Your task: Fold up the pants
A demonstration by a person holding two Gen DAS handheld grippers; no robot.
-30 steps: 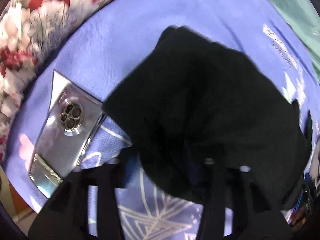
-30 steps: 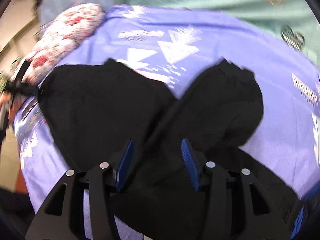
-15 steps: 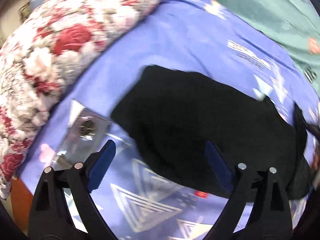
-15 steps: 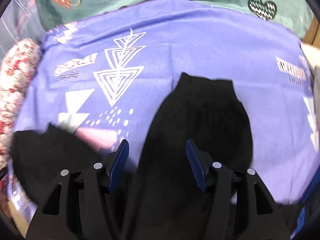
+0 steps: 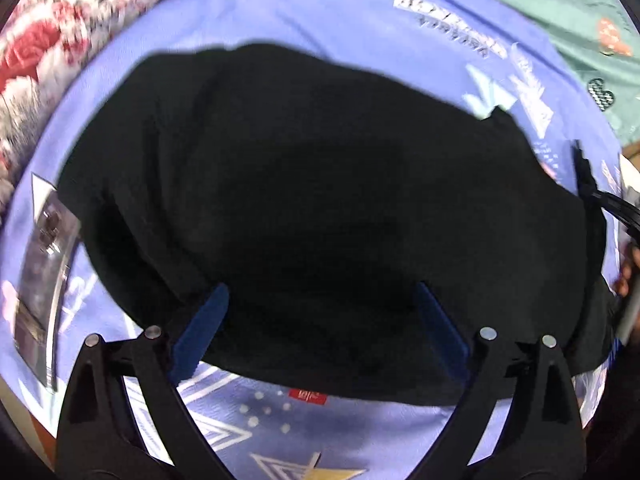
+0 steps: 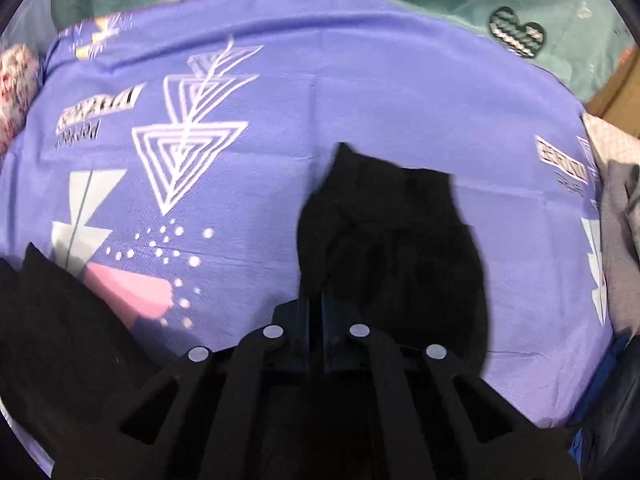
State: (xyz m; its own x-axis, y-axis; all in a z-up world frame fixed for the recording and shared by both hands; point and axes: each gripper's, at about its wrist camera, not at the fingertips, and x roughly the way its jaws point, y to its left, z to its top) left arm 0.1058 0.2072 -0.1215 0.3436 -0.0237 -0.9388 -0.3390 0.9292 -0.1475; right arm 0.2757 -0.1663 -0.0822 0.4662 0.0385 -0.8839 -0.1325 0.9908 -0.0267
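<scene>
Both right fingers (image 6: pixel 308 312) on pants (image 6: pixel 392 240)

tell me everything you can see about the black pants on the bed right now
The black pants are a soft, matte dark fabric, too dark to show seams or detail. They lie spread on the purple patterned sheet, with one narrower section stretching away from the right gripper, whose jaws are shut on the fabric's edge. The left gripper has its jaws opening wide above the broad part, gripping nothing. A small red label shows at the near edge.
</scene>
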